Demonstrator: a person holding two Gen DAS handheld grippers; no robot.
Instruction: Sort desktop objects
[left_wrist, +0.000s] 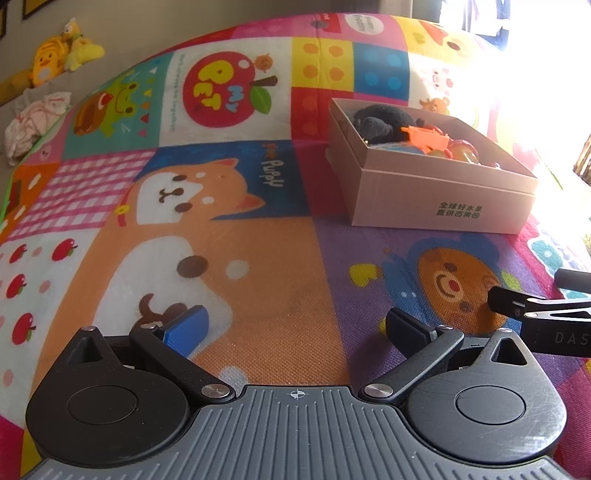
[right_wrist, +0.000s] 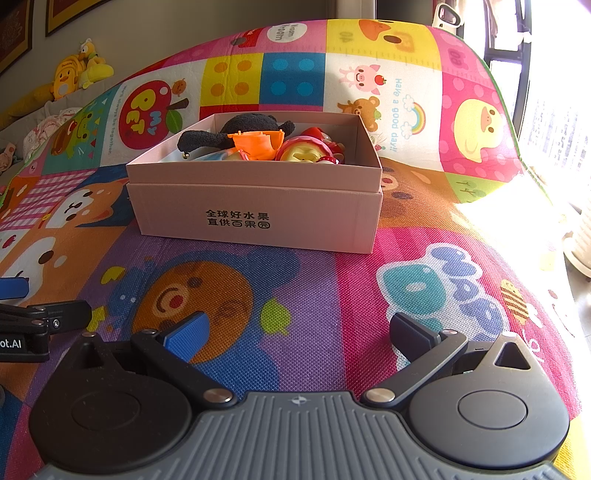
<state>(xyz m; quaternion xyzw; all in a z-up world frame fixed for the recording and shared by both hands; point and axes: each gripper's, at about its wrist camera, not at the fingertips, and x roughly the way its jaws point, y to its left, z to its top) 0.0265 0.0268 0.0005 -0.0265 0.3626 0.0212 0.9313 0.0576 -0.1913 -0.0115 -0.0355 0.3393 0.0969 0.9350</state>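
A pink cardboard box (right_wrist: 255, 206) stands on the colourful play mat, straight ahead in the right wrist view and at the upper right in the left wrist view (left_wrist: 436, 199). It holds a black plush toy (right_wrist: 240, 129), an orange plastic toy (right_wrist: 258, 142) and red and yellow toys (right_wrist: 306, 149). My left gripper (left_wrist: 295, 325) is open and empty, low over the mat, well short of the box. My right gripper (right_wrist: 297, 330) is open and empty, also low over the mat in front of the box.
The play mat (right_wrist: 314, 295) covers the whole surface. Yellow plush toys (left_wrist: 62, 55) and crumpled cloth (left_wrist: 33, 122) lie beyond its far left edge. A bright window is at the right. Part of the right gripper (left_wrist: 535, 314) shows beside my left one.
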